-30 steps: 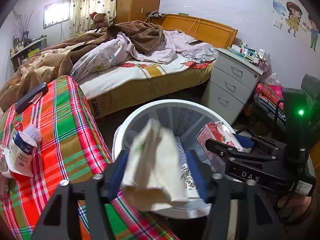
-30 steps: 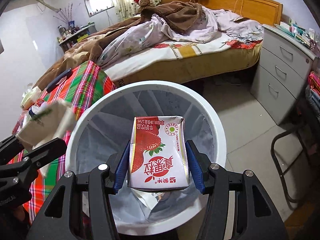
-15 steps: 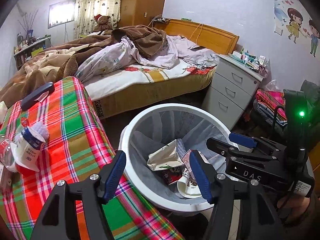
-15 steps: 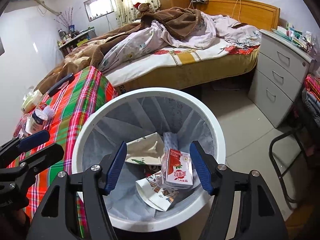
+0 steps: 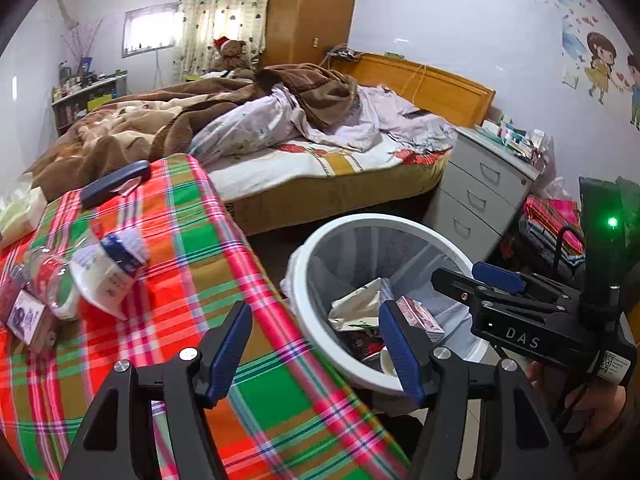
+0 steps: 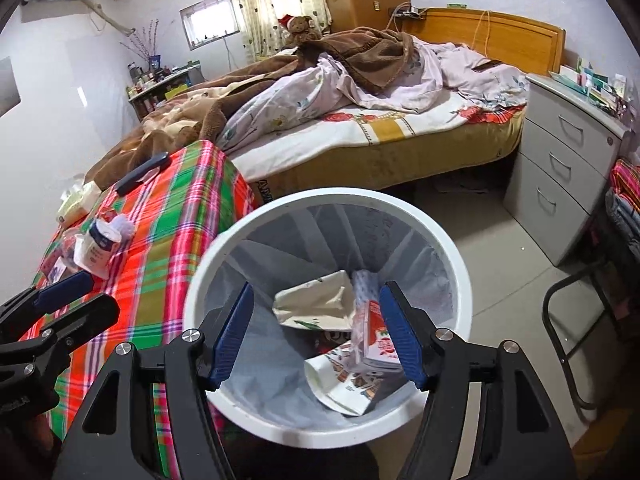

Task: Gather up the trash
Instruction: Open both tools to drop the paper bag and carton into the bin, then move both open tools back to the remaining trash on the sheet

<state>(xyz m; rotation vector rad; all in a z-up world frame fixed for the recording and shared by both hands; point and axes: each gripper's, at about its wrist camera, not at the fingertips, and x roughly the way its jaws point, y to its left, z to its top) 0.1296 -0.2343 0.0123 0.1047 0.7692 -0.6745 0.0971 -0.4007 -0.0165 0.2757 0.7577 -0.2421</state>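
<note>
A white trash bin [image 6: 452, 256] with a grey liner stands on the floor beside the plaid table; it also shows in the left wrist view [image 5: 320, 240]. Inside lie a crumpled cream paper bag [image 6: 316, 304], a red strawberry milk carton [image 6: 374, 336] and other wrappers. My right gripper [image 6: 316, 334] is open and empty above the bin. My left gripper [image 5: 316, 344] is open and empty over the table's edge next to the bin. On the table lie a crushed white and blue cup [image 5: 106, 270], a clear plastic bottle [image 5: 44, 276] and a small purple box [image 5: 24, 314].
The table has a red and green plaid cloth [image 5: 192, 264]; a dark blue case [image 5: 114, 188] and a tissue pack [image 5: 20, 212] lie at its far end. A bed [image 5: 320, 160] and grey drawers [image 5: 480, 196] stand behind. A chair frame [image 6: 576, 320] stands right of the bin.
Both grippers opened and let go: the paper bag and the strawberry milk carton fell into the bin. The left gripper has since swung left over the table.
</note>
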